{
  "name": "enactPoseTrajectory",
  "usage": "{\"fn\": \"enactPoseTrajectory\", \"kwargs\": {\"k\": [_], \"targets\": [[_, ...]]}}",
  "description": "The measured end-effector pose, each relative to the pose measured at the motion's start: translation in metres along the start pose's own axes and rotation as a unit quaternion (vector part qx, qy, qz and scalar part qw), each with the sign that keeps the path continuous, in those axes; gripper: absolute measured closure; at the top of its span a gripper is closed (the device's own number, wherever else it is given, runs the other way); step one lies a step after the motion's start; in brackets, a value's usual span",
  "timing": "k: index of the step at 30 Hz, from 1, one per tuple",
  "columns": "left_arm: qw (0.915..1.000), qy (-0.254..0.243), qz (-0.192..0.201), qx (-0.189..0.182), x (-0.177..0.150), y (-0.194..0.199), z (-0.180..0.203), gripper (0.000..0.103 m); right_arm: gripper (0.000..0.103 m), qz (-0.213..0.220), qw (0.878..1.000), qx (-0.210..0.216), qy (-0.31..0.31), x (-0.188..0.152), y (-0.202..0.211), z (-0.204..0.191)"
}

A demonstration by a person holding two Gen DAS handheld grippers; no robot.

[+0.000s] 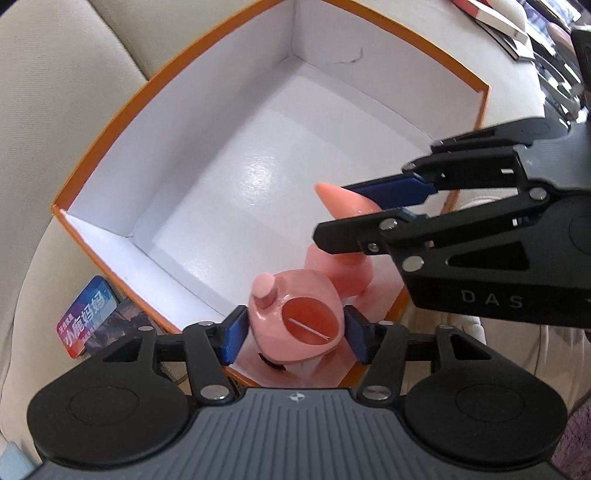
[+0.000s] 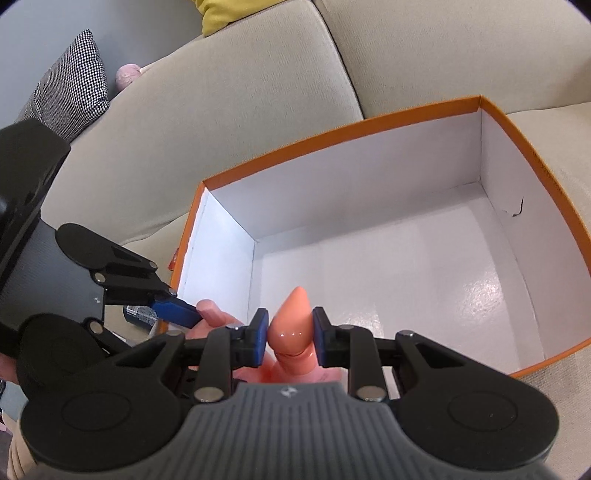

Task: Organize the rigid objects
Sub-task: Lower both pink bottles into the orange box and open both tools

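Pink plastic fills the near end of both views: a glossy pink toy figure [image 1: 295, 325] stands inside the near corner of an orange box [image 1: 99, 147] with a white interior, which sits on a beige sofa [image 1: 48, 92]. The left gripper [image 1: 295, 338] points down over the toy's rounded body, its blue fingers [image 1: 232, 339] set on either side of it; the left pad looks to sit against the plastic while the right one seems just clear, so a firm grip cannot be confirmed. The right gripper [image 2: 290, 338] comes in at a slant from the right of the left-wrist view, and its fingers [image 2: 260, 332] are closed on the toy's pointed orange-pink tip [image 2: 291, 317]. Most of the box floor beyond the toy is bare and shiny. A small dark mark shows on the far inner wall [image 2: 517, 210]. Outside the box, near its left wall, lies a colourful printed card [image 1: 88, 317]. A houndstooth cushion [image 2: 70, 85] and a yellow cushion [image 2: 221, 14] rest on the far part of the sofa.
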State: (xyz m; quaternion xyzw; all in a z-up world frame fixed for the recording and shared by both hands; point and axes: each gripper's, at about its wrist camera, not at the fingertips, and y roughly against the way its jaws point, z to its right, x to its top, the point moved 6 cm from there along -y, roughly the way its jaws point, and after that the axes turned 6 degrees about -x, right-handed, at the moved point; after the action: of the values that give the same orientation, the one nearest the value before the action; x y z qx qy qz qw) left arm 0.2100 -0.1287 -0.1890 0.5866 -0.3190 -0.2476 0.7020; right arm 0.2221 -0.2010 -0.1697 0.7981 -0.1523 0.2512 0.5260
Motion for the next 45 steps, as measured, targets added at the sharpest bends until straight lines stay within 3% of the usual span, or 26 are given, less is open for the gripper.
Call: {"fn": "enactPoseTrajectory", "kwargs": {"k": [4, 10, 17, 22, 28, 35, 40, 45], "targets": [[0.9996, 0.016, 0.016, -0.016, -0.004, 0.008, -0.003, 0.030, 0.077, -0.002, 1.000, -0.002, 0.004, 0.000, 0.000, 0.001], [0.9978, 0.037, 0.047, -0.027, -0.010, 0.018, -0.005, 0.048, 0.077, -0.004, 1.000, 0.002, 0.007, 0.002, -0.002, 0.000], [0.9944, 0.061, 0.086, 0.000, 0.009, 0.031, -0.021, 0.048, 0.077, 0.003, 1.000, -0.024, 0.006, 0.006, 0.002, 0.006], [0.9936, 0.088, 0.068, 0.021, 0.034, 0.013, -0.030, 0.039, 0.077, 0.019, 0.999, -0.050, -0.011, 0.018, 0.007, 0.022], [0.9888, 0.130, 0.011, 0.074, 0.059, -0.016, -0.044, 0.038, 0.077, 0.027, 0.997, -0.071, -0.025, 0.029, 0.012, 0.046], [0.9829, 0.168, -0.035, 0.066, 0.065, -0.042, -0.053, 0.039, 0.077, 0.020, 0.998, -0.059, -0.033, 0.031, 0.004, 0.053], [0.9822, 0.175, -0.027, 0.064, 0.059, -0.031, -0.051, 0.043, 0.077, 0.015, 0.998, -0.050, -0.035, 0.028, -0.001, 0.054], [0.9870, 0.149, 0.012, 0.060, 0.043, -0.003, -0.036, 0.044, 0.077, 0.015, 0.998, -0.040, -0.048, 0.028, 0.001, 0.058]]}}
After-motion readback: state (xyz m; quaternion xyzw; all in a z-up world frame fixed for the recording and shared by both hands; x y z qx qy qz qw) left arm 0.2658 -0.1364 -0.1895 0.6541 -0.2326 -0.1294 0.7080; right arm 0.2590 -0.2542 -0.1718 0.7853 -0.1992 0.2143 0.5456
